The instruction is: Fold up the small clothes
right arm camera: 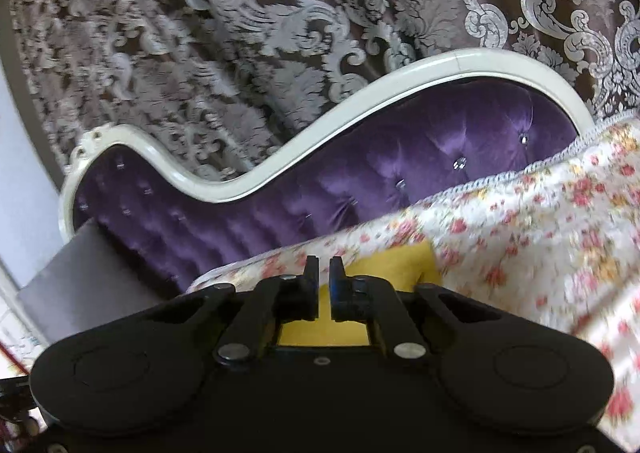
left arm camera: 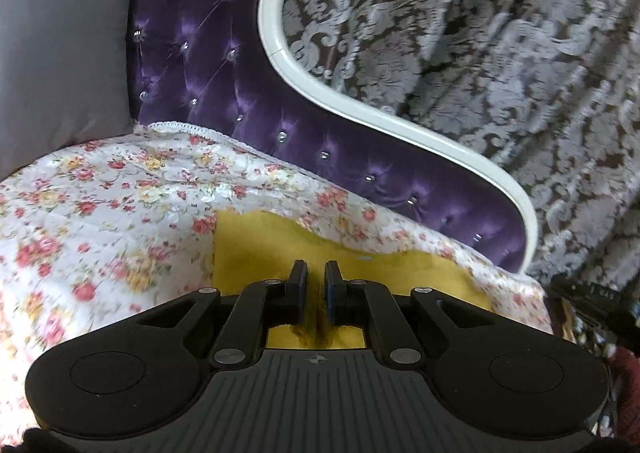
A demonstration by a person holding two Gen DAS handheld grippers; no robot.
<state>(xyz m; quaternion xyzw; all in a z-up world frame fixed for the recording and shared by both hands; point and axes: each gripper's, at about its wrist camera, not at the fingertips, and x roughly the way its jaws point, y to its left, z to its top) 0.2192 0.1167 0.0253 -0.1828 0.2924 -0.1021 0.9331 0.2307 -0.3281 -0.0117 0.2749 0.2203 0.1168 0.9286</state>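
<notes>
A small yellow cloth [left arm camera: 256, 245] lies on the flower-print cover [left arm camera: 100, 213] of a sofa. My left gripper [left arm camera: 315, 273] is shut on it, and a dark pinched fold of the cloth runs between its fingers. In the right wrist view the same yellow cloth [right arm camera: 396, 265] shows behind and under my right gripper [right arm camera: 323, 269]. That gripper's jaws stand almost together, with yellow cloth running in between them. Most of the cloth is hidden beneath both gripper bodies.
The sofa has a purple tufted backrest [left arm camera: 208, 53] with a curved white frame [left arm camera: 276, 33]. A grey cushion [left arm camera: 60, 45] leans at one end. A patterned brown and silver curtain [left arm camera: 480, 33] hangs behind. A dark object [left arm camera: 592, 301] sits past the cover's right edge.
</notes>
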